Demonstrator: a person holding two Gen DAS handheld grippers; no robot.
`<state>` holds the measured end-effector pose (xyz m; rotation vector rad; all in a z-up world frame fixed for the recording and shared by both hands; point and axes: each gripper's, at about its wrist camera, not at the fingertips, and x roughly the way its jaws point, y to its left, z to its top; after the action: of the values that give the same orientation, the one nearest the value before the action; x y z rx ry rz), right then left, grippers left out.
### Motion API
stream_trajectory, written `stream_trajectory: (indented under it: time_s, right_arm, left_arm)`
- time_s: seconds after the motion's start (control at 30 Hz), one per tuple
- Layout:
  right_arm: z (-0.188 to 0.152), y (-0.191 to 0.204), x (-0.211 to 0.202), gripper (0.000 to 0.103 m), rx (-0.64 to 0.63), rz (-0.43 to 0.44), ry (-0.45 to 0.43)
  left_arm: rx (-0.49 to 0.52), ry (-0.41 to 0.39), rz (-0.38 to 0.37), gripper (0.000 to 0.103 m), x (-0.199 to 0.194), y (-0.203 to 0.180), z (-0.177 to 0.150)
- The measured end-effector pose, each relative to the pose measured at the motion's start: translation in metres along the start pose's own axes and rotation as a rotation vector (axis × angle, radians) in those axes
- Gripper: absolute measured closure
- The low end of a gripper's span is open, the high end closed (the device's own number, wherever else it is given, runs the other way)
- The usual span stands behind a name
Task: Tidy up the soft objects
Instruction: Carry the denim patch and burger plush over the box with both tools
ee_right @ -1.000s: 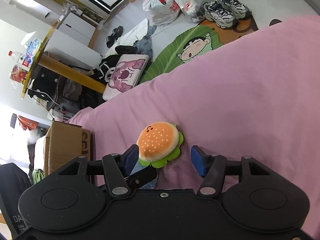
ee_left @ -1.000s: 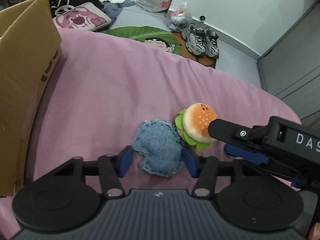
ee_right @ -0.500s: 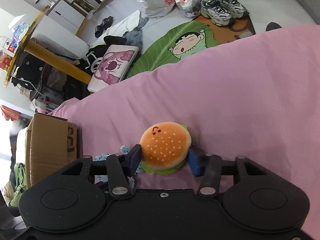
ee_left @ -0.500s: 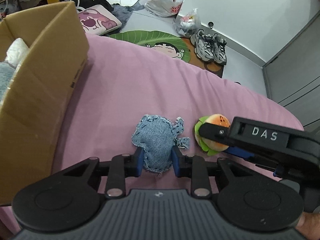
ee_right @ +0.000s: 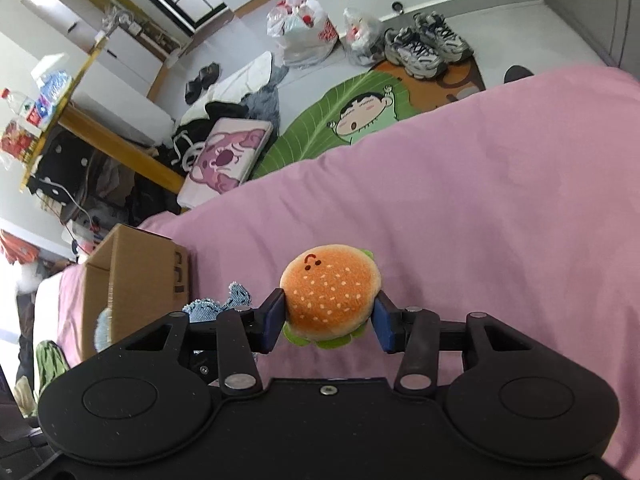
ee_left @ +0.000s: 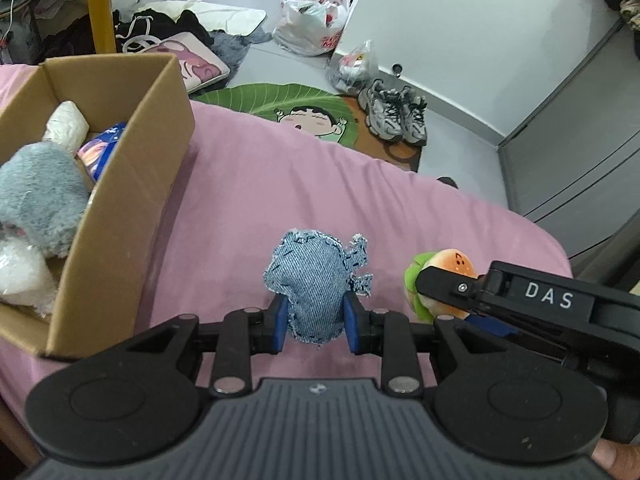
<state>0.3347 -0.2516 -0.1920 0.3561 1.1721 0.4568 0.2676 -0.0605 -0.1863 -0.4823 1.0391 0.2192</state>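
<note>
Both sets of jaws are pinched on soft toys, each held up above the pink bedcover [ee_left: 280, 184].

Left to right, left wrist view:
- Cardboard box [ee_left: 132, 184], open-topped, standing on the bedcover at the left edge. Contents: a grey plush [ee_left: 36, 192], a white fluffy item [ee_left: 20, 276] below it, a white wrapped bundle [ee_left: 66, 124] and a blue printed packet [ee_left: 100, 148] near the far end.
- Left gripper [ee_left: 316, 326]: blue pads pressed against the two sides of a denim plush [ee_left: 310, 280] with frayed edges. The plush stands upright between the pads, its lower edge hanging free.
- Right gripper [ee_left: 444, 304], marked "DAS", just to the right of the denim plush, clamped on a burger plush [ee_left: 448, 262]; only the bun top and green lettuce rim show past its finger.

Right wrist view:
- Cardboard box at the left, denim plush peeking out beside it, behind the gripper's left finger.
- Right gripper's blue pads squeezing the burger plush from both sides, sesame-dotted bun facing the camera, green felt fringe underneath.

Floor beyond the bed:
- Pink cartoon cushion [ee_left: 196, 60], leaf-shaped cartoon mat [ee_left: 288, 104], plastic bags [ee_left: 312, 32], pair of grey sneakers [ee_left: 394, 114].
</note>
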Motion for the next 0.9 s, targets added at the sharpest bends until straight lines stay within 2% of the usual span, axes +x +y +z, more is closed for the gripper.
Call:
stream_trajectory:
  time_s: [0.3, 0.9]
  right_arm:
    - [-0.011, 0.013, -0.039, 0.057, 0.002, -0.023, -0.077]
    - [-0.035, 0.051, -0.078, 0.057, -0.040, -0.032, -0.164]
  left_arm:
    - [0.068, -0.057, -0.026, 0.075, -0.041, -0.005, -0.007]
    - [0.130, -0.128, -0.088, 0.075, -0.105, 0.012, -0.010]
